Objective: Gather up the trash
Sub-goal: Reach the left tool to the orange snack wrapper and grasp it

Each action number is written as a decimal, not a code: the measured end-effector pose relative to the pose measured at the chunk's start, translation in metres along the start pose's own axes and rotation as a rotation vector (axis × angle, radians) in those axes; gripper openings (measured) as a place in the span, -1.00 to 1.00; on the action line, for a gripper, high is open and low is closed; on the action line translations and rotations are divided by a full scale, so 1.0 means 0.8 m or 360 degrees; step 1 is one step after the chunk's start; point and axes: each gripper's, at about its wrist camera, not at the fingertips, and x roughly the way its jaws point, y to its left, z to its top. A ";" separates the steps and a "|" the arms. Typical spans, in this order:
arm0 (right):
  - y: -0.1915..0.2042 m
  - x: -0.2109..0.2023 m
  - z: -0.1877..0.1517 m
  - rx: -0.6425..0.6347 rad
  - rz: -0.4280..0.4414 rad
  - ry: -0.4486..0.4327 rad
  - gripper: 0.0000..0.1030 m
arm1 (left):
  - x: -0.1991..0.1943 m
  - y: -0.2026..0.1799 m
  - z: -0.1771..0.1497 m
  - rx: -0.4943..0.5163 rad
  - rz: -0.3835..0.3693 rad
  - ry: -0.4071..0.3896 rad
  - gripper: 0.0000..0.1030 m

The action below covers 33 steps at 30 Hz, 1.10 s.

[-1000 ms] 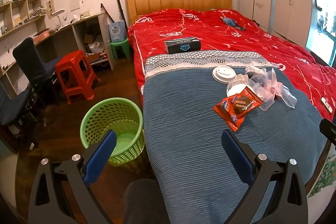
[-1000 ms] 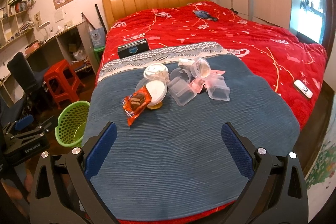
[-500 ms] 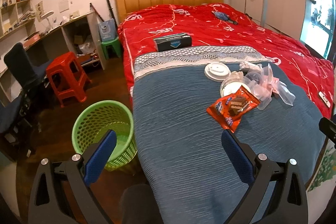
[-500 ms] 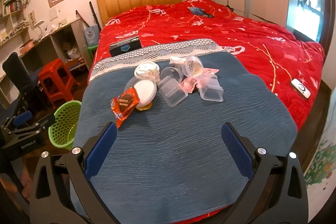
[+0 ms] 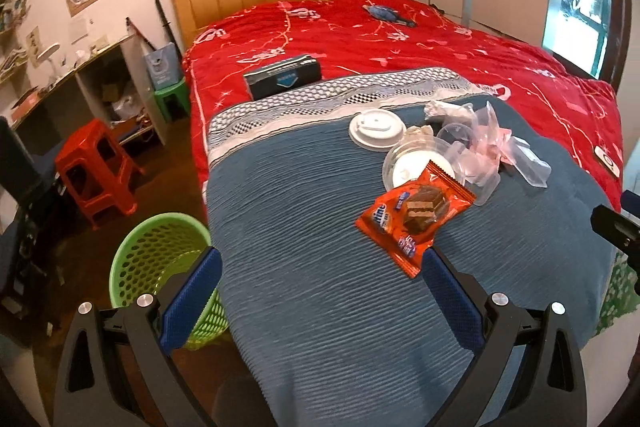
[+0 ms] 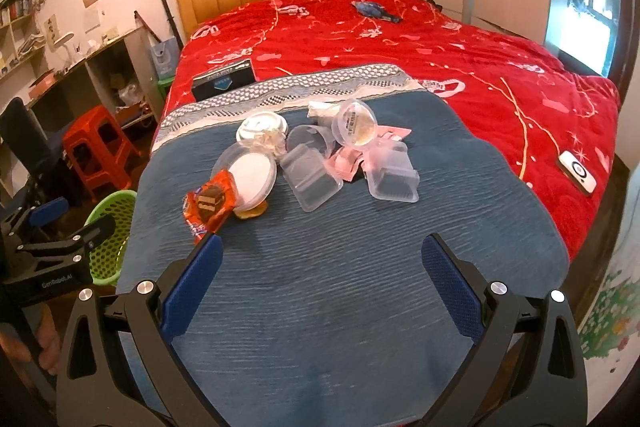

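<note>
Trash sits clustered mid-bed on the blue blanket, nothing collected yet. Left gripper jaws spread wide, empty; right gripper likewise. Over the last second both have closed in on the pile, and the orange snack wrapper now sits just ahead of the left's right finger: likely first pick. Count: one wrapper, one white lid, one round tub, about three clear containers, some pink plastic. One green basket on the floor beside the bed.
</note>
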 end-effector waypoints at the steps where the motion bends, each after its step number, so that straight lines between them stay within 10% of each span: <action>1: -0.001 0.003 0.000 -0.0001 0.0002 0.0006 0.91 | 0.005 -0.002 0.002 0.0010 -0.0010 0.0009 0.88; 33: -0.036 0.100 0.030 -0.0034 -0.0007 0.0169 0.91 | 0.110 -0.068 0.029 0.0264 -0.0225 0.0143 0.88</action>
